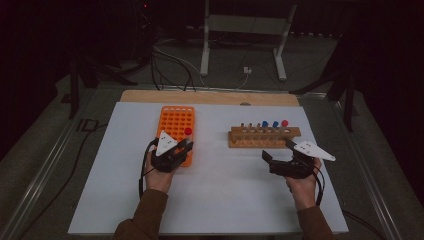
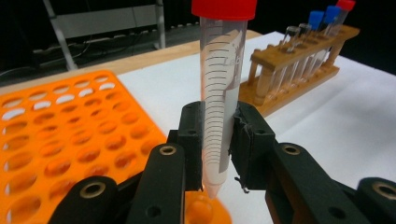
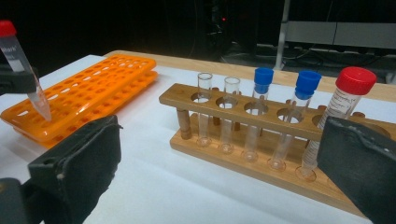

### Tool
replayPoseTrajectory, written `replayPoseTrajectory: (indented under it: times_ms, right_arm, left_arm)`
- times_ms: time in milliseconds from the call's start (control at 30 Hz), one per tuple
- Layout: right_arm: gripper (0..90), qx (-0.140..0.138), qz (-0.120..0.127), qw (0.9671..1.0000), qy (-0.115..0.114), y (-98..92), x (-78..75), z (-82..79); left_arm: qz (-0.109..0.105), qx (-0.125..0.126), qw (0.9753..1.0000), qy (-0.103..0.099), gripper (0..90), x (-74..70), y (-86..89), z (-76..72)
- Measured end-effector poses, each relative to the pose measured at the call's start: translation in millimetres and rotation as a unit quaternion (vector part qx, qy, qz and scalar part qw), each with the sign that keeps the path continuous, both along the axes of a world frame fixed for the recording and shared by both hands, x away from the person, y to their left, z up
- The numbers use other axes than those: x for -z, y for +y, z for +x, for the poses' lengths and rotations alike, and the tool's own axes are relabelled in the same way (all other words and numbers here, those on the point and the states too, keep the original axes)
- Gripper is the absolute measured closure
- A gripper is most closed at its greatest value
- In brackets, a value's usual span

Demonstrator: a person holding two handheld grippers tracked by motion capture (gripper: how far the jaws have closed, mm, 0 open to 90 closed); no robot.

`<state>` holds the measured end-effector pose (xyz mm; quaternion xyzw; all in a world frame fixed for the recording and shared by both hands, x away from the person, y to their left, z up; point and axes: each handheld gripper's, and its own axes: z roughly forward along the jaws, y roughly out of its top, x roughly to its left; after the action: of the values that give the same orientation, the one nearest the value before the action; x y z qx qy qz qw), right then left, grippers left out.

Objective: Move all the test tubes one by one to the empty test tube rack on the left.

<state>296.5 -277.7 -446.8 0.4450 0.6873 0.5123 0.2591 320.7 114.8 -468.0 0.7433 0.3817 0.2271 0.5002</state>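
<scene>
left tongs (image 1: 186, 145) gripping red-capped tube (image 1: 188, 132) | over orange rack (image 1: 176, 122)

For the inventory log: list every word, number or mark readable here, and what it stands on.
Nothing can be read in full.
Red-capped tube in the left gripper: graduation lines and faint print, too blurred.
Its label, right gripper view: ends in "ark", rest cut off.
Red-capped tube in the wooden rack: markings too small.

Red-capped graduated tube (image 2: 219, 88) — clear, upright, conical tip just above the orange rack's (image 2: 60, 140) corner.
</scene>
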Motion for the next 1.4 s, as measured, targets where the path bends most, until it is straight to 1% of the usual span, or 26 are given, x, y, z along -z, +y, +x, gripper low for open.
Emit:
replayPoseTrajectory:
  times_ms: [100, 233, 367, 533, 700, 800, 933, 1000, 1033, 1067, 1100, 1133, 1167, 1267, 1400]
  right_arm:
    - [0.0, 0.001, -0.001, 1.0, 0.001, 0.1, 0.3, -0.1]
    - [0.0, -0.002, -0.002, 1.0, 0.001, 1.9, 1.0, -0.3]
    - [0.0, -0.007, -0.003, 1.0, 0.003, 3.4, 2.3, 0.1]
    - [0.0, -0.011, -0.004, 0.9999, 0.007, 4.0, 5.6, 0.2]
    - [0.0, -0.012, -0.005, 0.9999, 0.009, 5.3, 7.4, 0.1]
    - [0.0, -0.013, -0.013, 0.9998, 0.01, 6.8, 9.1, 0.0]
    - [0.0, -0.014, -0.017, 0.9997, 0.014, 8.8, 11.8, 0.8]
    - [0.0, -0.016, -0.018, 0.9996, 0.015, 9.0, 12.4, 1.0]
    - [0.0, -0.016, -0.018, 0.9996, 0.015, 9.0, 12.7, 1.0]
    - [0.0, -0.015, -0.017, 0.9996, 0.016, 8.8, 13.0, 0.9]
    - [0.0, -0.015, -0.017, 0.9996, 0.015, 8.5, 12.9, 0.8]
    - [0.0, -0.015, -0.017, 0.9996, 0.015, 8.5, 12.9, 0.8]
    - [0.0, -0.015, -0.017, 0.9996, 0.014, 8.1, 12.7, 0.7]
    - [0.0, -0.015, -0.017, 0.9997, 0.014, 7.9, 12.7, 0.8]
    - [0.0, -0.013, -0.019, 0.9997, 0.013, 7.3, 12.1, 1.4]
  left_arm:
    - [0.003, -0.002, 1.0, 0.008, 75.3, 6.7, 2.4, -1.8]
    - [0.015, -0.006, 0.9997, 0.016, 75.3, 14.0, 4.6, -3.9]
    - [0.022, -0.008, 0.9994, 0.025, 75.3, 19.8, 6.8, -4.6]
    - [0.036, -0.004, 0.9988, 0.032, 75.3, 24.8, 6.7, -6.0]
    - [0.056, 0.001, 0.9977, 0.039, 75.3, 29.3, 4.9, -4.7]
    - [0.059, 0.003, 0.9973, 0.044, 75.2, 30.7, 4.8, -3.6]
    - [0.064, 0.002, 0.9969, 0.044, 75.0, 30.6, 3.4, -3.9]
    - [0.063, 0.005, 0.9969, 0.047, 74.5, 30.1, 3.6, -3.5]
    - [0.057, 0.008, 0.9971, 0.05, 73.2, 30.1, 4.1, -3.1]
    - [0.056, 0.008, 0.9971, 0.049, 64.8, 29.7, 4.2, -3.4]
    - [0.054, 0.007, 0.9974, 0.047, 60.8, 29.0, 3.9, -4.0]
    - [0.049, 0.004, 0.9978, 0.045, 60.8, 27.8, 3.7, -4.7]
    - [0.049, 0.004, 0.9979, 0.042, 59.5, 26.1, 3.9, -5.2]
    - [0.043, -0.001, 0.9985, 0.035, 59.7, 21.4, 3.6, -6.9]
    - [0.039, -0.005, 0.9988, 0.029, 63.3, 15.7, 4.2, -8.0]
